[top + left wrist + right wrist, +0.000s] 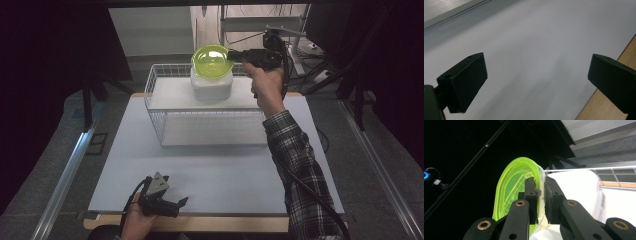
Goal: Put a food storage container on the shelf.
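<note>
A translucent lime-green bowl (211, 61) is held above a white container (212, 84) that stands in the white wire basket (156, 80). My right gripper (232, 56) is shut on the bowl's rim from the right. In the right gripper view the jaws pinch the green bowl (510, 187) at its edge, my right gripper (542, 192) tilted, with the white container (576, 185) just behind. My left gripper (180, 202) rests low at the table's front edge, jaws wide apart. Under my left gripper (536, 82) lies only white table surface.
The white table top (215, 175) has a wooden front edge (604, 100). The wire basket fills the back half. Metal rails (65, 175) run along both sides of the table, and dark stands and cables stand behind.
</note>
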